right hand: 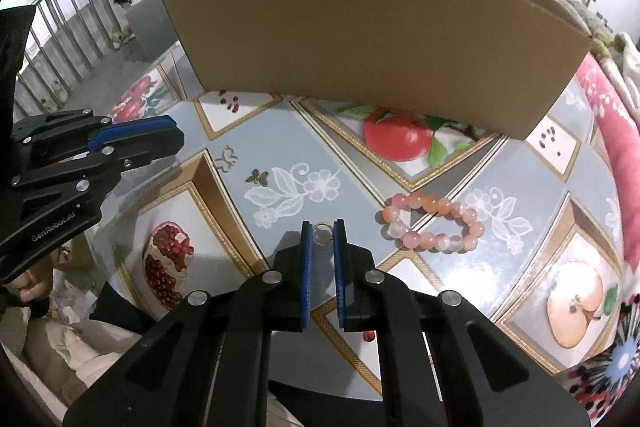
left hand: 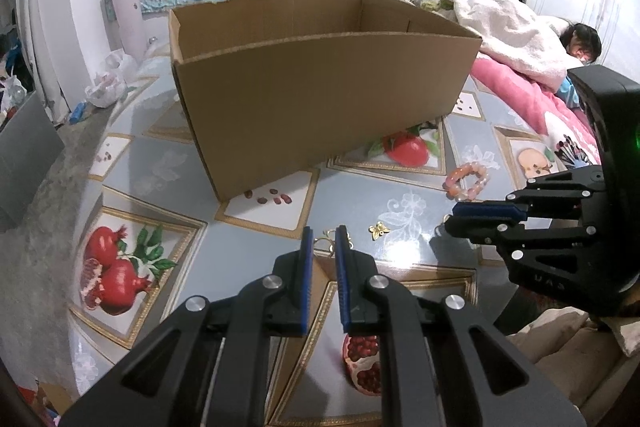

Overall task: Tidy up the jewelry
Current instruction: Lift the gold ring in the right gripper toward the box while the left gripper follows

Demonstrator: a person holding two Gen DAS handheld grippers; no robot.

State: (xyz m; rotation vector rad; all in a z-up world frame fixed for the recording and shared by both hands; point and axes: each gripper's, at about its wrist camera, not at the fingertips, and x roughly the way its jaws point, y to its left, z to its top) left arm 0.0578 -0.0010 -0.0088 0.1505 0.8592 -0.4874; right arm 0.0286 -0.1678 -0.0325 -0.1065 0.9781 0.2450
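Jewelry lies loose on the fruit-patterned tabletop (right hand: 280, 131) in front of one open cardboard box (right hand: 360, 39). I count four pieces: one pink bead bracelet (right hand: 432, 223) at centre right, one small gold ring (right hand: 321, 233), one dark butterfly charm (right hand: 258, 177) and one outline butterfly piece (right hand: 226, 159) at centre left (faint against the cloth). Only the right wrist view shows the ring, sitting between the right gripper (right hand: 321, 233), whose jaws stand slightly apart around it; contact is unclear. The left wrist view alone shows the box's interior. The left gripper (left hand: 321, 241) is narrowly parted over a gold piece. Bare cloth lies between bracelet and box.
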